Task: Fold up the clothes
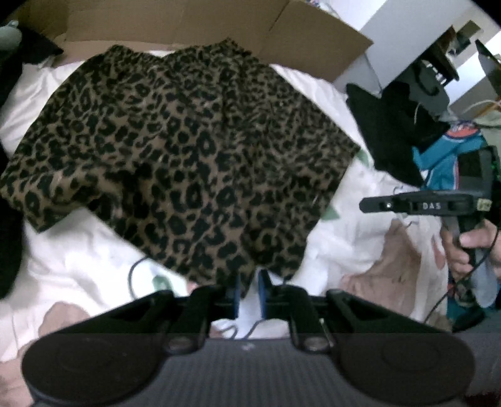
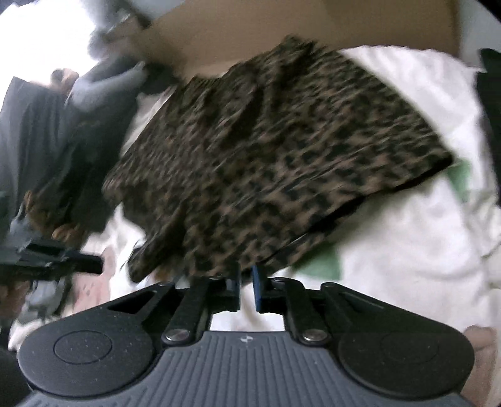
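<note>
Leopard shorts (image 1: 175, 150): spread on white bedding (image 1: 78, 260), cardboard (image 1: 194, 22) at far edge.
Left gripper (image 1: 249, 289): jaws slightly parted at the near hem; grip on cloth cannot be told.
Right gripper (image 2: 246, 283): jaws narrowly apart, empty, by near hem.

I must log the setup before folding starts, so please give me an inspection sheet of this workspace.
Surface: white bedding with green and pink print, wrinkled.
Job's things: leopard-print garment spread on the bedding, far edge against a cardboard box.
Clutter: black cloth and teal garment at the right; dark clothes at the left.
Grippers: left gripper at the garment's near edge, fingers slightly apart, holding nothing; right gripper the same, view blurred.
Cables: thin dark cable on the bedding.
Surroundings: white wall, dark furniture at the far right, unclear.
</note>
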`<state>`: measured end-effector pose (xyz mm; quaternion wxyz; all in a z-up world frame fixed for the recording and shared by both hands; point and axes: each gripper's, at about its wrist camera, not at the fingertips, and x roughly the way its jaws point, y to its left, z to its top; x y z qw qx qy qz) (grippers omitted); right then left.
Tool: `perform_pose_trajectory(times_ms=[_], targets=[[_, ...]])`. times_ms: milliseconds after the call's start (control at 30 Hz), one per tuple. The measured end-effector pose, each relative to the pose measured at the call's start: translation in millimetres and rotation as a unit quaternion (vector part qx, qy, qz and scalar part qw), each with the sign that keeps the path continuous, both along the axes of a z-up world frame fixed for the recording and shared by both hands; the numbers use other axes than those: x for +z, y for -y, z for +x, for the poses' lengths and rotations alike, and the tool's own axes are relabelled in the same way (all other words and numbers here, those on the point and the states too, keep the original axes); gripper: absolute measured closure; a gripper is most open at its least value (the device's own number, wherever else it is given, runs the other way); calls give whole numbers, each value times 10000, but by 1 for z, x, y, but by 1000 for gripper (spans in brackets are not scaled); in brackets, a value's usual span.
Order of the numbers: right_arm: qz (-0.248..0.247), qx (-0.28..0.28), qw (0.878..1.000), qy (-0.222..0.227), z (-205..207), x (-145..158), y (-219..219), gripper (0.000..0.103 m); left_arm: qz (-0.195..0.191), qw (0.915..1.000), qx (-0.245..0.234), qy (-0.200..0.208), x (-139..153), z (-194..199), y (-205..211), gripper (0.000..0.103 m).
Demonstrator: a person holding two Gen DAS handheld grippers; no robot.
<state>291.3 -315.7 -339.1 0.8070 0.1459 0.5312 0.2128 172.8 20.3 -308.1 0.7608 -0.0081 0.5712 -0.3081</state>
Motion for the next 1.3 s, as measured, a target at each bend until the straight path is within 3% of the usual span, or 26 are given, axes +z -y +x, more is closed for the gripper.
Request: perform_pose_trajectory(times_ms=[67,167,233,300,367,700,733,800,867,933,1000,1067,1300], targets=[[-39,-237,9996,128,6,2,14,79,-112,9999,73,-28,3,5,4,91],[-118,-485,9983,306,14,6,30,78,-253,9995,157,-95,2,11,11,90],[-177,-604,9972,397,19,7,39,78,-295,9994,140,-150,-5,14,18,84],[-244,-750,9958,462,24,5,48,78,-283,9996,-23,-81,-9,17,28,72],[-351,-910,9939,520,29,1,58,77,-248,9997,12,15,-12,23,35,70],[-995,-1472,9811,762,62,-20,94,73,-205,9988,247,-367,-43,32,48,71],[-1054,-1519,9796,785,65,-22,97,73,-225,9986,263,-396,-44,31,49,72],[-1132,-1582,9774,825,73,-26,102,73,-227,9986,244,-420,-47,29,51,86],[-1166,-1594,9767,844,81,-31,102,73,-175,9990,154,-390,-49,27,56,86],[-1253,-1564,9761,845,87,-36,100,73,-76,9995,2,-315,-51,24,64,83],[-1367,-1511,9757,804,92,-41,98,70,24,9996,-150,-239,-52,22,71,65],[-1405,-1467,9761,770,95,-46,97,64,124,9993,-303,-164,-54,19,79,57],[-1469,-1395,9769,681,102,-56,99,64,598,9934,-965,173,-64,5,104,55]])
